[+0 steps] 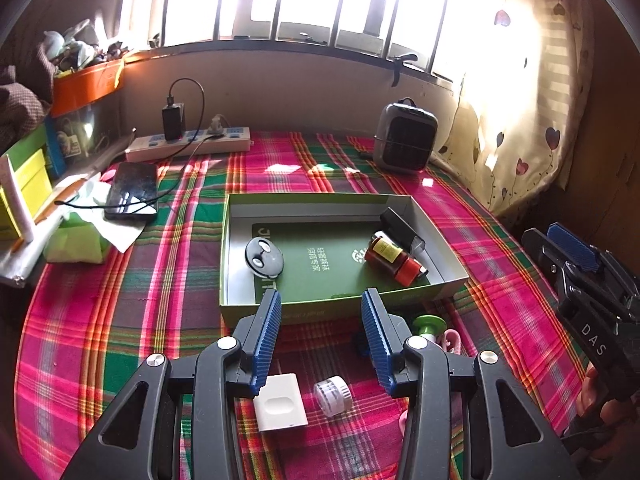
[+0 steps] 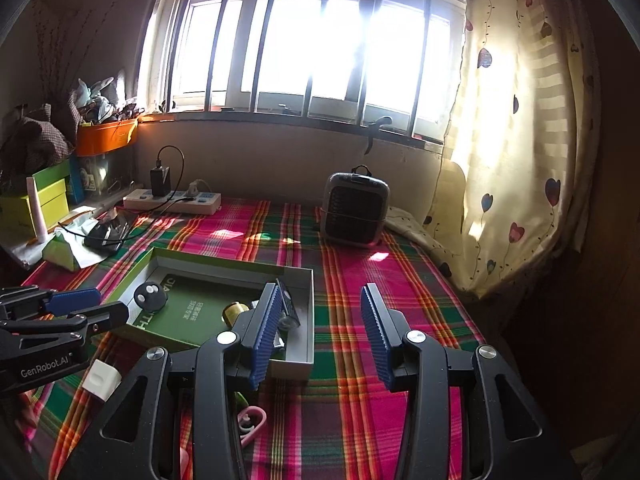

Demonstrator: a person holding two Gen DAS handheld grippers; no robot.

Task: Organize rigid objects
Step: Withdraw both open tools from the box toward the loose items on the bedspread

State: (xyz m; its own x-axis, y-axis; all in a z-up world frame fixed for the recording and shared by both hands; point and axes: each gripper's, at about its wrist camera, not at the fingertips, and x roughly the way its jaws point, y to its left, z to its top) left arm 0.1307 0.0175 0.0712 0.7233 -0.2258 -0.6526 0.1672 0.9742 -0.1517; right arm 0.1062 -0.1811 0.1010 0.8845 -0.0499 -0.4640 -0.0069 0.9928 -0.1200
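1. Hovering over the near edge of a pink-and-green plaid-covered table (image 1: 120, 320), the left tool (image 1: 320, 312) has its jaws parted with nothing between them.
2. The right tool (image 2: 318, 308) is likewise apart and empty.
3. A shallow green cardboard box (image 1: 440, 264) at the table's middle holds a brown glass bottle with an orange cap (image 1: 394, 258) and a round grey gadget (image 1: 264, 264).
4. A white plastic block (image 1: 280, 404) and small white jar (image 1: 332, 394) lie near the near edge.

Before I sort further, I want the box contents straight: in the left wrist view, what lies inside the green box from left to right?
Round grey two-eyed gadget → amber bottle with red cap → black rectangular case.
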